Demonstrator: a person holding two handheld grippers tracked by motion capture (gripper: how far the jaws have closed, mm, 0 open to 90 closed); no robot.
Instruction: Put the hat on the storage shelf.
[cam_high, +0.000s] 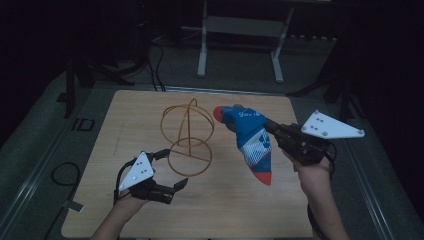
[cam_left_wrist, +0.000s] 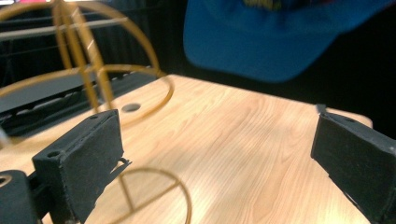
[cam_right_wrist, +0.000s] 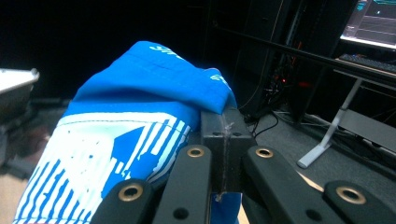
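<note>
**Blue cap held aloft beside the wire stand**

The right gripper (cam_high: 272, 131) is clamping a blue cap (cam_high: 250, 137), its jaws pressed together on the fabric. In the high view the cap is hanging above the wooden table (cam_high: 280, 200), sitting at about three o'clock from the wire stand (cam_high: 188, 137) and just beside it, without touching as far as the view tells. The cap's red tip is pointing toward six o'clock, and another red patch is showing at its eleven o'clock end. In the right gripper view the cap (cam_right_wrist: 140, 116), blue with a white printed pattern, is bulging out at ten o'clock from the closed black jaws, which are meeting on a fold of cloth.

The left gripper (cam_high: 181, 184) is lying low over the table at about seven o'clock from the stand, with a hand (cam_high: 127, 200) gripping its body. Its jaws are standing wide apart with nothing between them, and they are pointing toward three o'clock in the high view. In the left gripper view the two black pads are framing bare wood, the stand's gold hoops (cam_left_wrist: 93, 74) are rising at ten o'clock, and the cap's blue underside (cam_left_wrist: 261, 42) is hovering at one o'clock, clear of the tabletop.

The stand is resting upright near the table's centre, its round base ring flat on the wood.
</note>
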